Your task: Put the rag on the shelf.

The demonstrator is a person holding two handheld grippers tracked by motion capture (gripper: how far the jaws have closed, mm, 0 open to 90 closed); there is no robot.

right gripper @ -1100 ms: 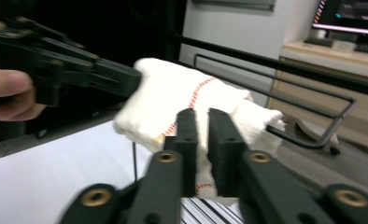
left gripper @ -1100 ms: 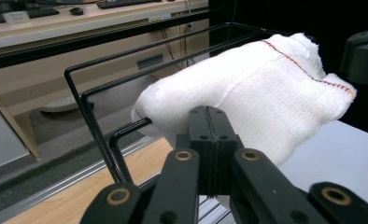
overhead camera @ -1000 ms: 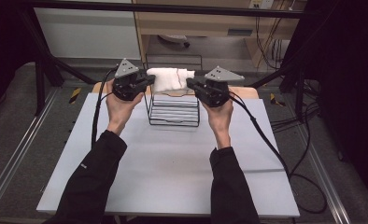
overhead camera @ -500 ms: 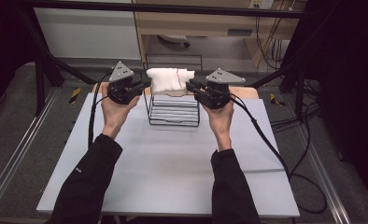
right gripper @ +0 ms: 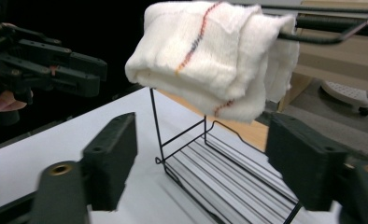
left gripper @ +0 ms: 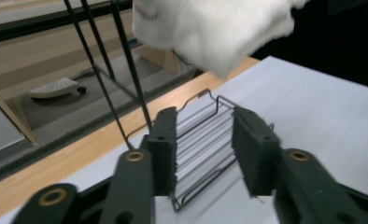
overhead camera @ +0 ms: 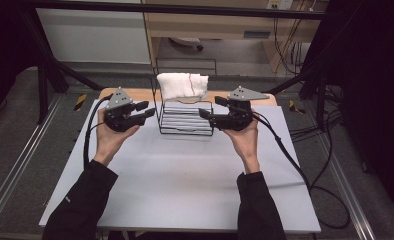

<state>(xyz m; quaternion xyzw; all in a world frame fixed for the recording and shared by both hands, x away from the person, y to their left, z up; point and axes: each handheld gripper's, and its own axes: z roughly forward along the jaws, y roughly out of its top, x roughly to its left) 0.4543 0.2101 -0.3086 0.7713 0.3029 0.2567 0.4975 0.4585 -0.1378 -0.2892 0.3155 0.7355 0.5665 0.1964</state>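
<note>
Both your grippers, left gripper (overhead camera: 146, 110) and right gripper (overhead camera: 209, 109), just opened, nothing between jaws; folded white towel (overhead camera: 181, 85) hangs on wire rack (overhead camera: 185, 120) between them.

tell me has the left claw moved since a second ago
Yes. In the high view the left claw has pulled away from the towel hanging on the wire rack, dropping lower and out to the rack's left; its jaws have just been opening, nothing between them.
</note>
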